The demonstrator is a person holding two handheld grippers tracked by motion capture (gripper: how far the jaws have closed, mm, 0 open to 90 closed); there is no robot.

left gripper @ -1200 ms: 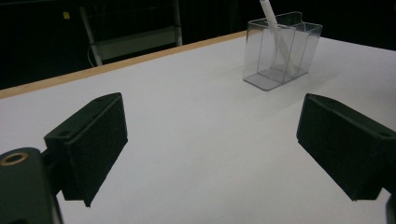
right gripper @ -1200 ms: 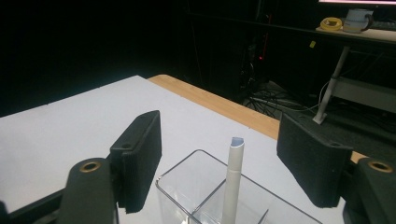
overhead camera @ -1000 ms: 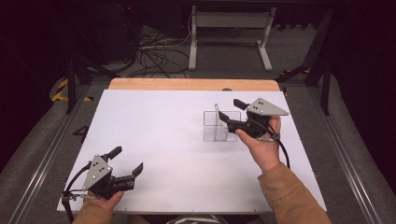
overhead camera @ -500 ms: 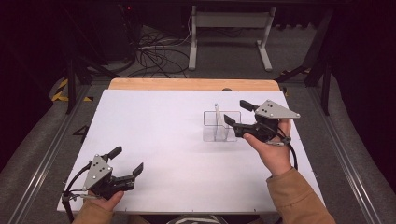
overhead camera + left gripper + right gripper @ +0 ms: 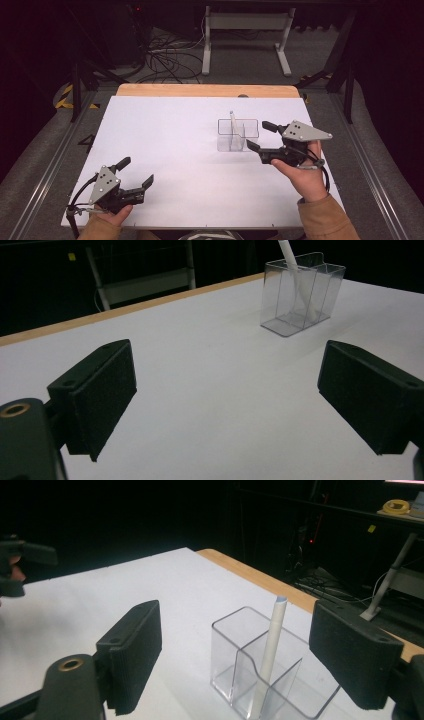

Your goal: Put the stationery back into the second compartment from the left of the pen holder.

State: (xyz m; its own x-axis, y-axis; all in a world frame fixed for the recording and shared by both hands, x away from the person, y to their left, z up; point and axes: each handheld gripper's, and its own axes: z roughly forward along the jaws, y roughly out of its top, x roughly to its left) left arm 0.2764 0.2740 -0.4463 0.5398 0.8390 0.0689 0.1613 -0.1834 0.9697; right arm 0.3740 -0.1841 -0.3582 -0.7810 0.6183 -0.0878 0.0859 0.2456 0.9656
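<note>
High view, near left: my left gripper point(image 5: 134, 175) hangs at the table's near-left corner, jaws spread, nothing between them.
Left gripper view: the clear holder point(image 5: 302, 294) lies far ahead and to the right of these jaws, well apart from them.
Table: a white table point(image 5: 170, 135) with a wooden far edge.
Near right: my right gripper point(image 5: 261, 137) hovers just beside the holder's right side, jaws released and empty, pointing left toward it.
Nearer hand: the right one by far; I judge any move on the pen falls to it.
Holder: a clear two-compartment holder point(image 5: 237, 135), right of the table's centre, standing upright.
Pen: the white pen point(image 5: 268, 655) stands in the holder, leaning against the middle divider; which compartment its foot sits in I cannot tell.
Long axis: nearly upright, tip rising above the rim.
Key relation: in the right gripper view the pen stands ahead between my open jaws, not touching either, so I judge a straight advance would bracket its upper shaft.
Far: dark floor, cables and a stand point(image 5: 245, 30).
</note>
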